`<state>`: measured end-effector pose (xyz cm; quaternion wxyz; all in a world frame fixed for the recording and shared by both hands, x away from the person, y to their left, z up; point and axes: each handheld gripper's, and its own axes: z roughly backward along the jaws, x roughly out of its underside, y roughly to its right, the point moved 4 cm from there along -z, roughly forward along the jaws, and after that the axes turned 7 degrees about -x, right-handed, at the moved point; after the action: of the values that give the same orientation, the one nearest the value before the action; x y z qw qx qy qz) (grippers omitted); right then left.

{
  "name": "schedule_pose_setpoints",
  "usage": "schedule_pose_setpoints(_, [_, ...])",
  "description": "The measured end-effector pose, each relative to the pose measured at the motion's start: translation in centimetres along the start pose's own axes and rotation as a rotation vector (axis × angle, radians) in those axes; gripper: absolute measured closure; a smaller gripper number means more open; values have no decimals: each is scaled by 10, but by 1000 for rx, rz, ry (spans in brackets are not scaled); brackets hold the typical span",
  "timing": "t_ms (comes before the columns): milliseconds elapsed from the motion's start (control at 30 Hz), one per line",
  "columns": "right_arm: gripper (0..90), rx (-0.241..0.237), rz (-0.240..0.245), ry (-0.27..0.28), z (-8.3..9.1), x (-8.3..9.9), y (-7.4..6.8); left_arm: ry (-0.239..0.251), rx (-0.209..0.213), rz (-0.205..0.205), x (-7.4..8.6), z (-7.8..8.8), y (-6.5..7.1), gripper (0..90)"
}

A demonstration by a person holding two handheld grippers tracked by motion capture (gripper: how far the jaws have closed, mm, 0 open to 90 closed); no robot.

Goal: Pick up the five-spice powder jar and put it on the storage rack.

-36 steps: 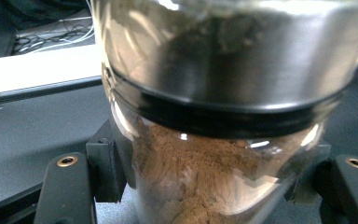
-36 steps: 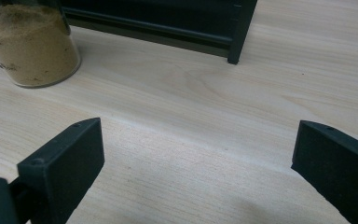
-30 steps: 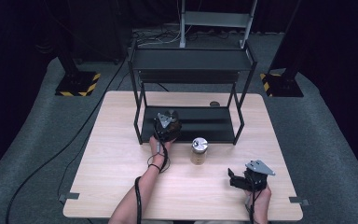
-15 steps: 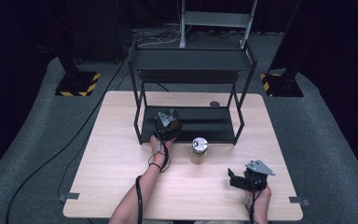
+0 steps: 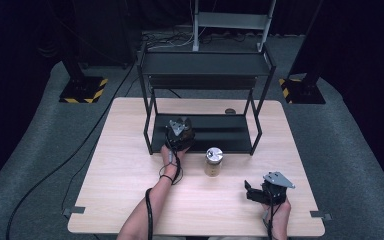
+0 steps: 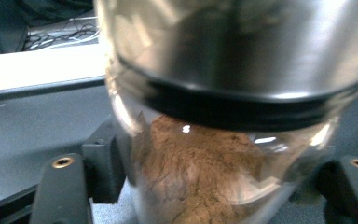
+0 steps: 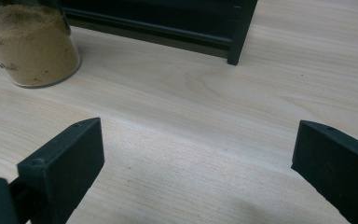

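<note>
A glass jar of dark brown powder with a metal lid stands on the black rack's lower shelf. My left gripper reaches in over that shelf, one finger on each side of the jar. Its jaws have just been opening, and the jar is still between them. A second jar of pale tan powder stands on the table in front of the rack; it is also at top left in the right gripper view. My right gripper rests open near the table's front right, nothing between its jaws.
The black two-level rack stands at the back middle of the wooden table; one of its legs is ahead of my right gripper. A small dark round object lies behind the rack. Cables trail from both grippers.
</note>
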<state>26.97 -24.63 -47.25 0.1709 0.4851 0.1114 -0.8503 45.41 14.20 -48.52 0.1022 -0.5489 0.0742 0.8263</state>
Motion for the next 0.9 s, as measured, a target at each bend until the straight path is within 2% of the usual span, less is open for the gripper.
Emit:
schedule_pose_setpoints(67, [11,0,0,-1,0,0,0,4,-1,5,1,0,0,229])
schedule_pose_setpoints(200, [11,0,1,-1,0,0,0,-10,6,-17,-1,4,-1,155])
schedule_pose_setpoints(233, [11,0,1,-1,0,0,0,-28,15,-13,-3,4,-3,155])
schedule_pose_setpoints(267, [11,0,1,-1,0,0,0,-62,10,-18,-7,4,-3,105])
schedule_pose_setpoints(300, [11,1,1,-2,0,0,0,-68,3,-16,-8,5,-3,65])
schedule_pose_setpoints(333, [11,1,1,-1,0,0,0,-67,4,-20,-9,7,-5,63])
schedule_pose_setpoints(367, [11,1,2,-1,0,0,0,-100,22,-24,-14,10,-9,40])
schedule_pose_setpoints(533, [11,2,4,-3,0,0,-1,-128,37,-41,-21,22,-14,27])
schedule_pose_setpoints(567, [11,2,4,-3,0,0,-1,-132,36,-50,-22,26,-15,25])
schedule_pose_setpoints(667, [11,2,3,-3,0,0,-1,-155,73,-83,-27,38,-20,24])
schedule_pose_setpoints(700, [11,3,6,-4,0,0,-1,-166,96,-130,-28,49,-22,24])
schedule_pose_setpoints(733, [11,3,6,-4,0,-1,-1,-166,96,-130,-28,49,-22,24])
schedule_pose_setpoints(867, [11,3,8,-6,-1,-1,-1,-201,133,-191,-26,67,-27,22])
schedule_pose_setpoints(900, [11,4,9,-6,-1,-1,-1,-215,153,-200,-23,76,-31,21])
